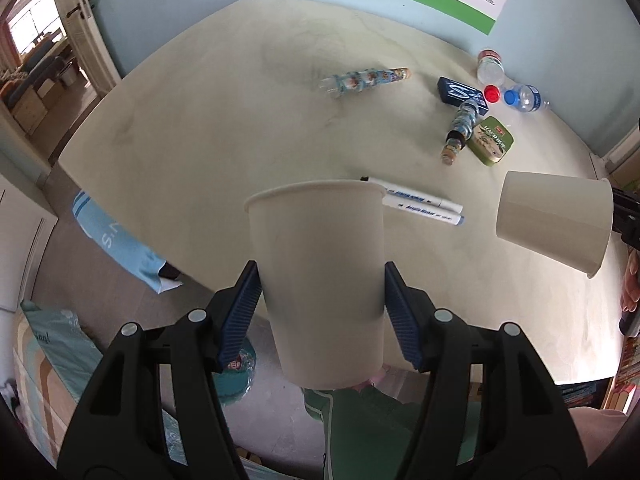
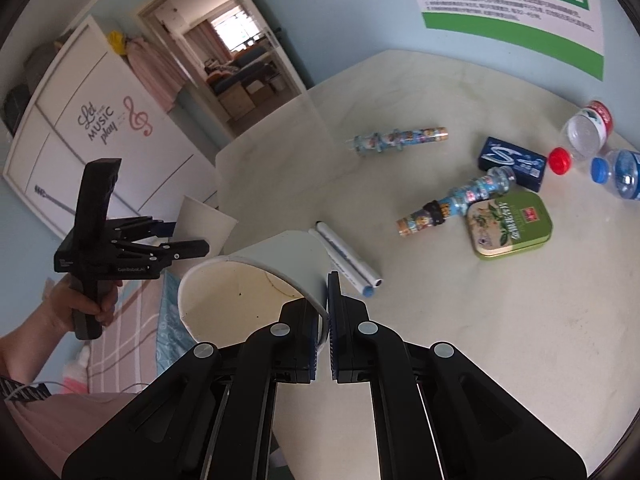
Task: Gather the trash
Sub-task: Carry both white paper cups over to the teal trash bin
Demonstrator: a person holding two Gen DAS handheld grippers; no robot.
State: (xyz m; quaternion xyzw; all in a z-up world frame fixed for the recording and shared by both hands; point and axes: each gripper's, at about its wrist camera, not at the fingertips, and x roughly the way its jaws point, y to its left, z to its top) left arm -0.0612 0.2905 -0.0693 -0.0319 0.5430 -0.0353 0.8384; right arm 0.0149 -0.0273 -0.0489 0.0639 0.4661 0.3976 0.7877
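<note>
My left gripper [image 1: 322, 312] is shut on an upright white paper cup [image 1: 320, 280], held above the near table edge. It also shows in the right wrist view [image 2: 168, 240] at left, with its cup [image 2: 204, 220]. My right gripper [image 2: 323, 320] is shut on the rim of a second paper cup [image 2: 248, 292], tilted on its side with its stained inside toward the camera. That cup shows in the left wrist view [image 1: 556, 224] at right. Two plastic bottles [image 2: 588, 132] [image 2: 622, 174] and two crushed patterned bottles [image 2: 400, 138] [image 2: 456, 204] lie on the table.
On the beige table [image 2: 500, 320] lie two markers [image 2: 348, 258], a green tin [image 2: 510, 226] and a dark blue box [image 2: 514, 162]. A wall with a green poster [image 2: 520, 12] stands behind. Floor, bedding and clothes lie below the table's left edge [image 1: 120, 272].
</note>
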